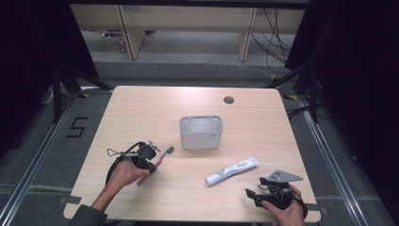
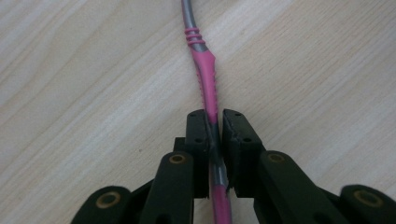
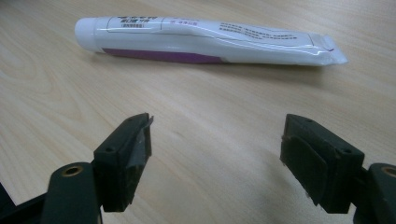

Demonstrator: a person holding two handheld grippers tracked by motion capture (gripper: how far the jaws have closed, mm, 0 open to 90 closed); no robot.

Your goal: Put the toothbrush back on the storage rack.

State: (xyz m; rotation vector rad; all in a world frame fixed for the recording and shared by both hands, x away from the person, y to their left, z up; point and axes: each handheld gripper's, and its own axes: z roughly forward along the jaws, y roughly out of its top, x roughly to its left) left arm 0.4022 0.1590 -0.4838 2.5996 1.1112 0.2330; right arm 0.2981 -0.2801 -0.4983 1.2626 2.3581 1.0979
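Left of the grey holder (image 1: 200, 132), near the worktop's (image 1: 141, 108) front edge, the left gripper (image 1: 151, 159) is clamped on a pink and grey toothbrush (image 1: 162, 156). Its two black jaws stand almost together with the handle squeezed between the pads, as the left gripper view shows: the pink grip section with its ribbed edge runs up and away from the pads (image 2: 236, 140), and the grey neck (image 2: 189, 18) carries on beyond it across the pale wood. From the high view the brush head points toward the holder's lower left corner, a short way off and not touching it. The toothbrush appears to lie on or just above the wood; which one cannot be told.

Front right of the holder lies a white toothpaste tube (image 1: 232, 170) with a purple stripe, flat on the worktop, cap end toward the person. Further right of the holder, at the front corner, the right gripper (image 1: 251, 195) has its jaws spread wide apart with nothing between them, facing the tube (image 3: 205, 41) from close by but clear of it.
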